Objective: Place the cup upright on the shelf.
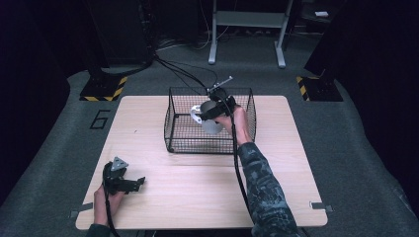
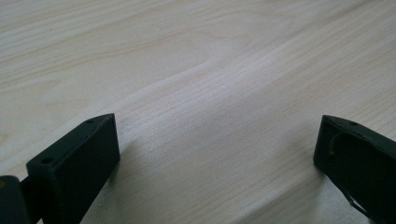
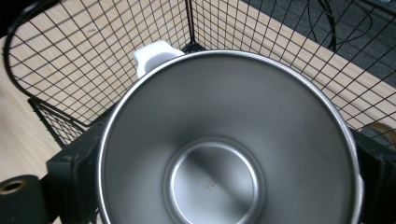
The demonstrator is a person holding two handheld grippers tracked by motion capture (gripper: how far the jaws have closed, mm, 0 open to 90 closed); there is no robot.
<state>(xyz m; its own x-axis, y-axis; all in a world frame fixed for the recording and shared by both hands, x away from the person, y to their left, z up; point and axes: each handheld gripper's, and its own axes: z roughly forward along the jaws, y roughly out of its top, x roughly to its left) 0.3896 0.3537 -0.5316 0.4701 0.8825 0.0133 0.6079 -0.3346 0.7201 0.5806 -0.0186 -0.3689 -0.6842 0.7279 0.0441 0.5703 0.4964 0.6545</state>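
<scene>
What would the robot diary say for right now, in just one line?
right gripper: holds metal cup over wire basket | left gripper: open, empty, low over wooden table | cup: not yet released

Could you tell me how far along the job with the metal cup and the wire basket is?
Done: the right gripper has the steel cup clamped between its jaws. In hand: it holds the cup inside the black wire basket, tilted, with its white handle toward a basket corner. Left: whether it is going in or coming out cannot be told. The left gripper waits open over the bare table.
</scene>
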